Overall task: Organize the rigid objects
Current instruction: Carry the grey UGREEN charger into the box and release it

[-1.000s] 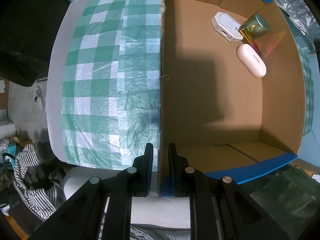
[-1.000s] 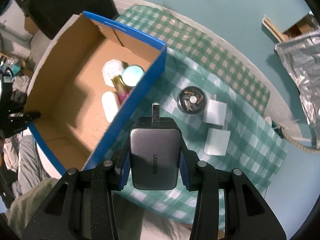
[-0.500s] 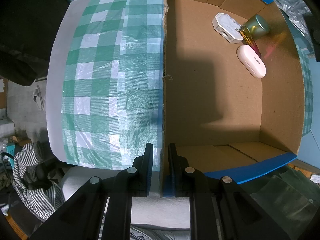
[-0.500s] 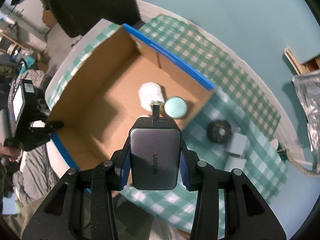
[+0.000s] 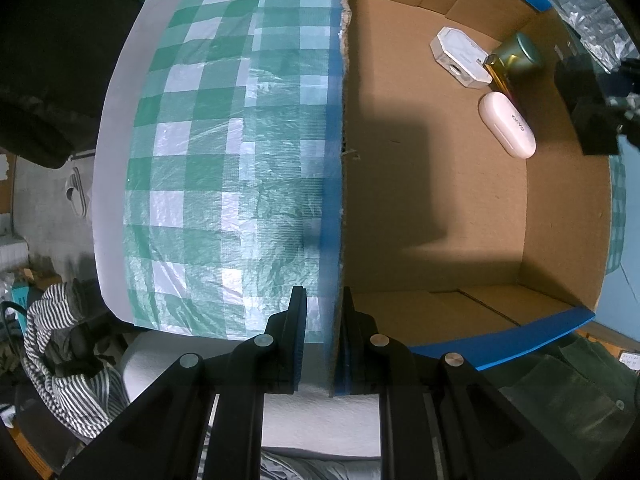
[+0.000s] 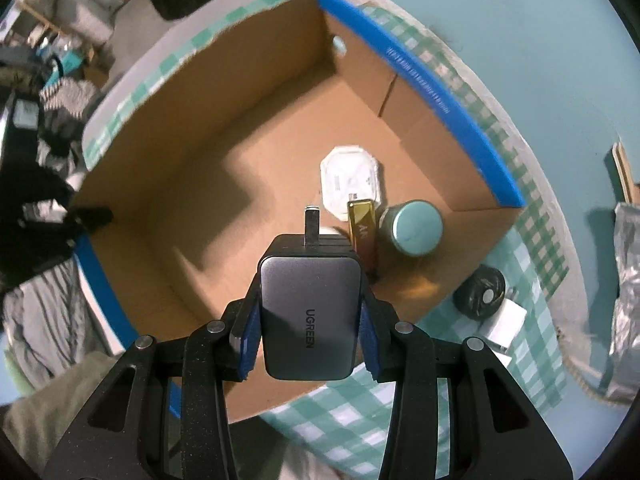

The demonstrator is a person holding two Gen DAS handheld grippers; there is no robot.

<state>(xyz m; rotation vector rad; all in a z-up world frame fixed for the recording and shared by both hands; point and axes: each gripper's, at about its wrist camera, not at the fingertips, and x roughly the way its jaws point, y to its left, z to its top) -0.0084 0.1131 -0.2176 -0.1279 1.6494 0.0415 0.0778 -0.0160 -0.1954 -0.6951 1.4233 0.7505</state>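
An open cardboard box [image 5: 440,208] with blue outer walls sits on a green checked tablecloth [image 5: 224,160]. Inside lie a white octagonal case [image 5: 460,56], a gold bar [image 5: 500,76], a teal-lidded jar [image 5: 520,54] and a white oval case [image 5: 508,124]. My left gripper [image 5: 322,320] is shut on the box's near wall. My right gripper [image 6: 310,316] is shut on a grey UGREEN charger [image 6: 310,308] and holds it above the box interior [image 6: 260,184], near the gold bar [image 6: 362,228] and jar [image 6: 416,226]. The charger also shows in the left wrist view [image 5: 588,116].
On the cloth outside the box lie a dark round tin [image 6: 482,296] and white chargers [image 6: 506,322]. A silver foil bag [image 6: 624,320] lies at the right. Striped clothing [image 5: 56,344] hangs below the table's left edge.
My right gripper has carried the charger from beside the box to over its interior. The left gripper has stayed shut on the box wall.
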